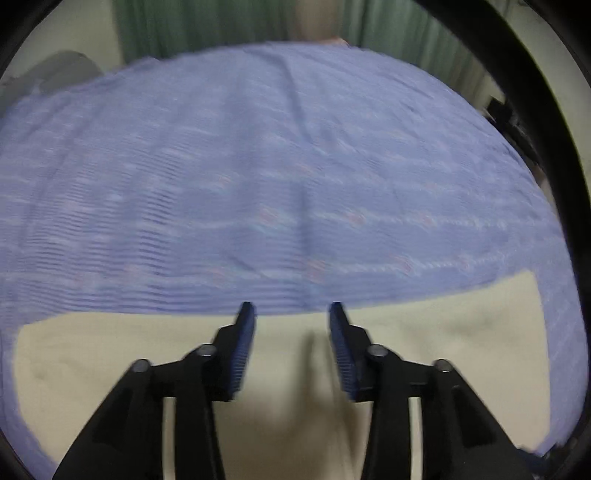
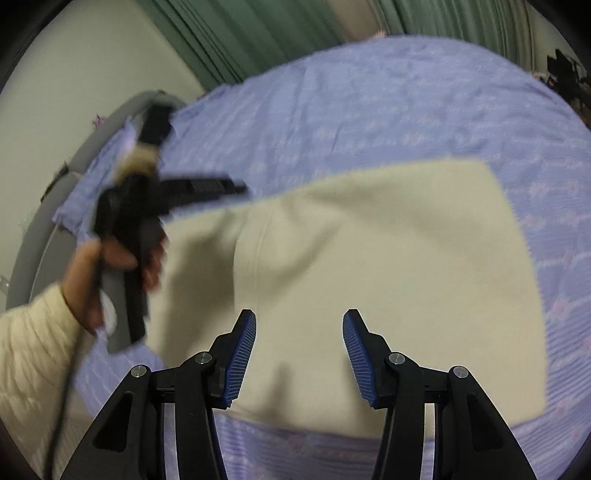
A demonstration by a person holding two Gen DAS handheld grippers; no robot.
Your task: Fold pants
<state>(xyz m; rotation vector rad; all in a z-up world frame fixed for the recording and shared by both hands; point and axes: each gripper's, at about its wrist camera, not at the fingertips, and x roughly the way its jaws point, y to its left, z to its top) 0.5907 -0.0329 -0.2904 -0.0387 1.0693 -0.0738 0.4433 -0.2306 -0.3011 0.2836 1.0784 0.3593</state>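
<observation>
The cream pants [image 2: 369,266] lie folded into a flat rectangle on the purple patterned bedspread [image 2: 388,103]. My right gripper [image 2: 299,325] is open and empty, held above the pants' near edge. My left gripper [image 1: 291,314] is open and empty, over the far edge of the pants [image 1: 443,332]. In the right wrist view the left gripper [image 2: 236,188] appears at the left, held in a hand above the left end of the pants, blurred.
The bedspread [image 1: 258,166] covers the bed. Green curtains [image 2: 258,33] hang behind it. A grey curved bed frame [image 2: 110,118] and a pale wall [image 2: 74,74] are at the left. Dark objects [image 2: 565,74] sit at the far right.
</observation>
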